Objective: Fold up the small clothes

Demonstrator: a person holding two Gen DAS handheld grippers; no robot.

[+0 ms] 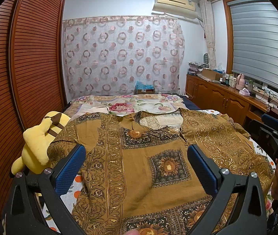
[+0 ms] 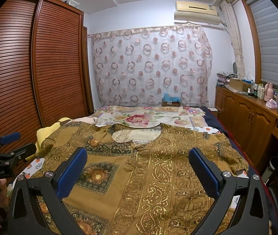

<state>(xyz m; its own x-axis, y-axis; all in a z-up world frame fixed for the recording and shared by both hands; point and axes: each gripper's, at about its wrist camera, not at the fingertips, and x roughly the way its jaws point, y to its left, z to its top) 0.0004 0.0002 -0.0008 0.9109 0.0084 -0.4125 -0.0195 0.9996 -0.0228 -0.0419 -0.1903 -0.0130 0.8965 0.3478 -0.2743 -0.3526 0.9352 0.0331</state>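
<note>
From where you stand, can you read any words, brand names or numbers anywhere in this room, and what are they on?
"GenRoboLAI", roughly, last letters uncertain: on the left gripper body, seen in the right wrist view.
"DAS", cut off at the picture's edge: on the right gripper body, seen in the left wrist view.
Sticker on the air conditioner: too small to read.
Bottles on the cabinet top: labels blurred.
</note>
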